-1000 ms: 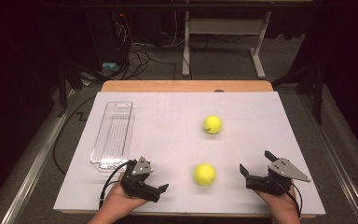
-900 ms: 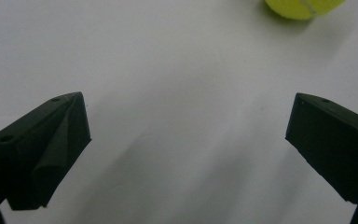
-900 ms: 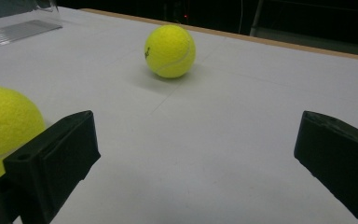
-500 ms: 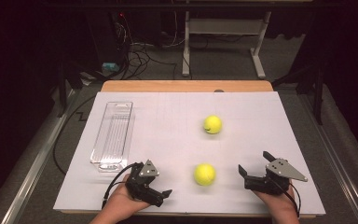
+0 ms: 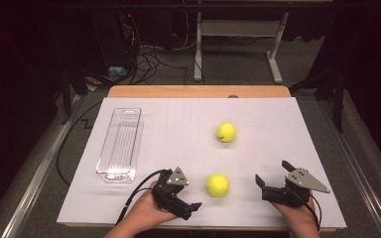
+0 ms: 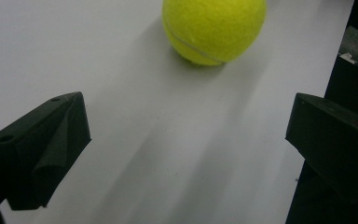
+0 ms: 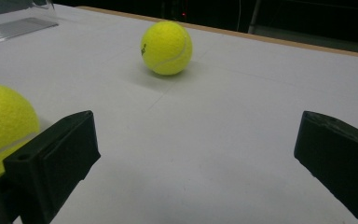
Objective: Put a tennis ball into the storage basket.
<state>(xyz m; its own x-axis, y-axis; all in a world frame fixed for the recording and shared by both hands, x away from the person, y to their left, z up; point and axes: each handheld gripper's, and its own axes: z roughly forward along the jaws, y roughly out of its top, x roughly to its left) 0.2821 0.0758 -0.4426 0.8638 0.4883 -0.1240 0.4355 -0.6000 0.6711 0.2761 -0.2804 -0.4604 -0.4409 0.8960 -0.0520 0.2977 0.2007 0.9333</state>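
Two yellow tennis balls lie on the white table. The near ball (image 5: 218,185) rests between my two grippers; the far ball (image 5: 226,132) sits toward the middle. My left gripper (image 5: 187,193) is just left of the near ball, open, its jaws wide apart and pointing at the ball (image 6: 214,28), with nothing between them. My right gripper (image 5: 273,172) is open to the right of that ball, a short gap away. Along its jaws the near ball (image 7: 0,121) shows behind the left jaw and the far ball (image 7: 166,47) lies ahead.
A clear plastic tray (image 5: 120,144) lies lengthwise at the left of the table (image 5: 287,124), its corner also visible (image 7: 14,28). A wooden strip (image 5: 198,91) runs along the far edge. Cables and table legs stand on the floor beyond.
My left gripper has slid right, closer to the near ball, and turned toward it. The right gripper and both balls have stayed put.
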